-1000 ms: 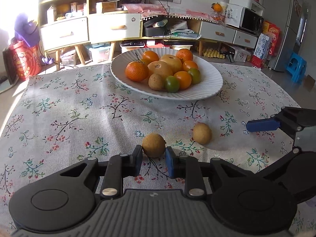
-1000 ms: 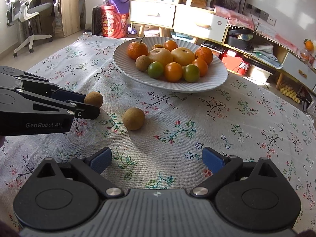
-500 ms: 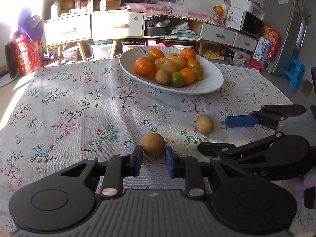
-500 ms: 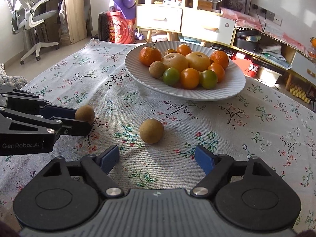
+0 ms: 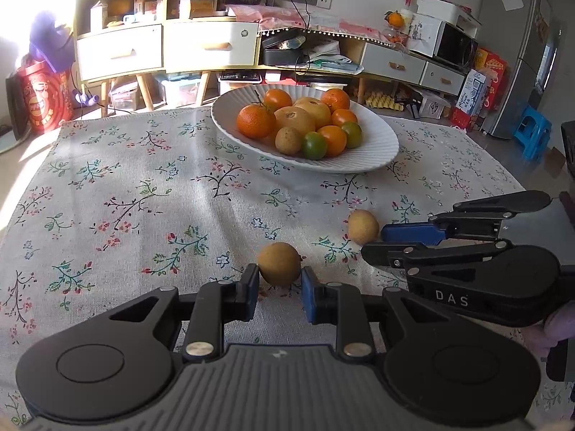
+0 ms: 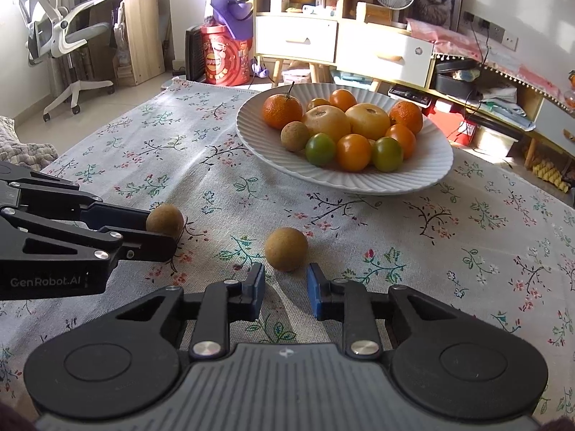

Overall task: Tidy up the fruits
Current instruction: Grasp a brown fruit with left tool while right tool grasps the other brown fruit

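Two small brown round fruits lie on the floral tablecloth. My left gripper point(image 5: 279, 276) is shut on the first brown fruit point(image 5: 279, 264), which also shows in the right wrist view point(image 6: 165, 220) between the left fingers point(image 6: 143, 240). My right gripper point(image 6: 285, 276) is partly closed, its blue pads just short of either side of the second brown fruit point(image 6: 286, 254), not gripping it; that fruit also shows in the left wrist view point(image 5: 363, 226). A white ribbed plate point(image 6: 424, 176) behind holds several oranges, green fruits and one brown fruit.
The floral tablecloth point(image 5: 143, 194) covers the table. Beyond the far edge stand drawers and shelves point(image 5: 201, 46), a red bucket point(image 6: 222, 57) and an office chair point(image 6: 61, 36).
My right gripper has moved in toward the second brown fruit and its jaws have narrowed from wide open to close around it. My left gripper keeps its hold on the first fruit.
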